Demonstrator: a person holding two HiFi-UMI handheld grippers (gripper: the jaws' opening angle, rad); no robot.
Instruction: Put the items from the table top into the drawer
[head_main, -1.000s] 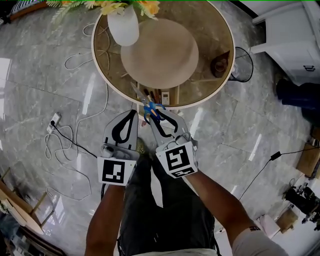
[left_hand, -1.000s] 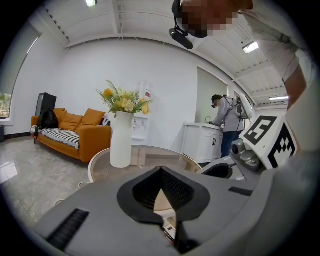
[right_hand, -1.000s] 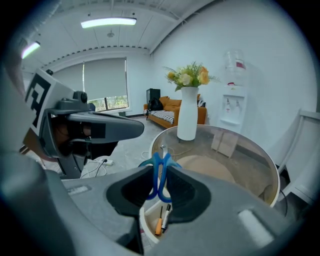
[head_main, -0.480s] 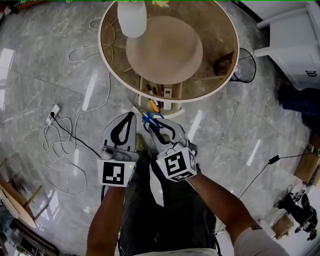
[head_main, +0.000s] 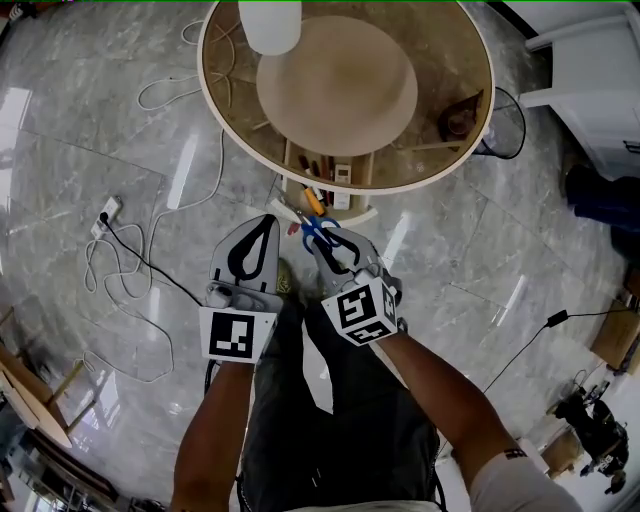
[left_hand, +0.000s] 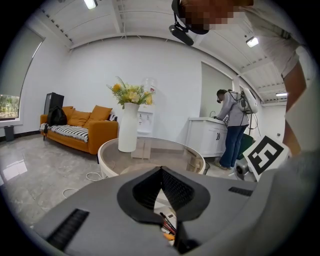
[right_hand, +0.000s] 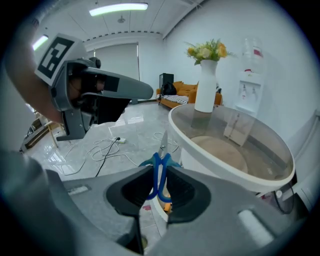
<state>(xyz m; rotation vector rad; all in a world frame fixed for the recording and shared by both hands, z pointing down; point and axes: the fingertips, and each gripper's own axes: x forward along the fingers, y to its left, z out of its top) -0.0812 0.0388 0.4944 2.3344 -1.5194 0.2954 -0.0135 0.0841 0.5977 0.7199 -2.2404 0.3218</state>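
Two tongs show, one in each hand; the left tongs (left_hand: 161, 171) are pressed together at the tips with nothing in them; the right tongs (right_hand: 159, 174) pinch one pair of scissors (right_hand: 160, 162) by the blue plastic handle loops, steel blades pointing away from the hand. The scissors hang at the curved white front of the single open drawer (head_main: 355, 214), which juts from under the round surface (head_main: 440, 50); slim pen-like items and one orange item (head_main: 313, 201) lie inside. One white vase (head_main: 271, 22) stands on the glass top near its rim, beside a round tan disc (head_main: 337, 82). The left tongs sit just beside the right, short of the drawer; loose white and black cables (head_main: 128, 300) and one power strip (head_main: 108, 212) lie on the glossy grey marble floor (head_main: 90, 120).
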